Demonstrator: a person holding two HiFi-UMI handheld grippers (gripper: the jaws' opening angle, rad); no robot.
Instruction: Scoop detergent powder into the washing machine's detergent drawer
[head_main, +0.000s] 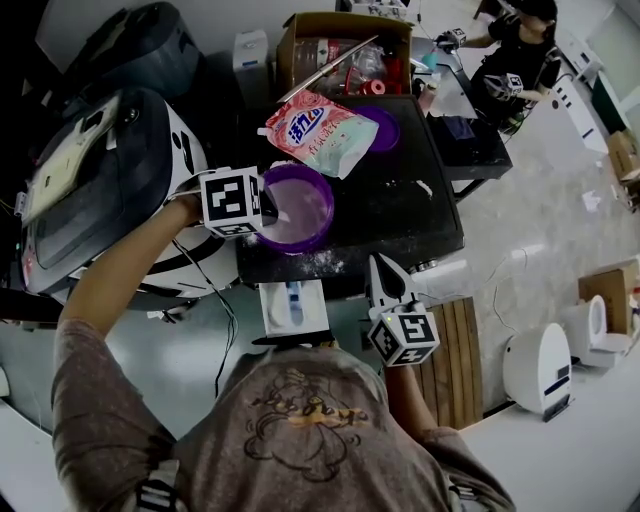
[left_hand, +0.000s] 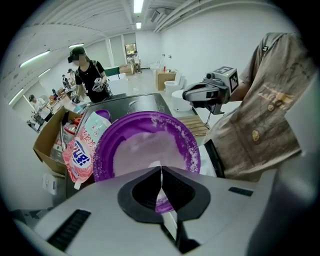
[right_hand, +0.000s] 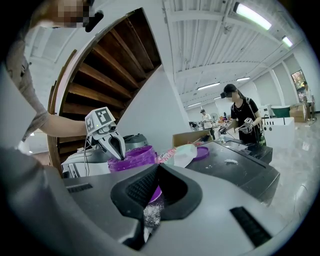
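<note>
The powder (head_main: 303, 218) lies in the purple bowl (head_main: 322, 186) at mid-frame, on the black washer top (head_main: 400, 200), with the pink detergent bag (head_main: 312, 132) just above it. My left gripper (head_main: 272, 213) reaches into the bowl, jaws pinched shut on a thin white scoop handle (left_hand: 170, 222). I judge this to be the loading step. Next comes a level lift and a carry down to the open drawer (head_main: 293, 305) at lower centre. My right gripper (head_main: 380, 268) waits beside the drawer, jaws together, apparently empty.
</note>
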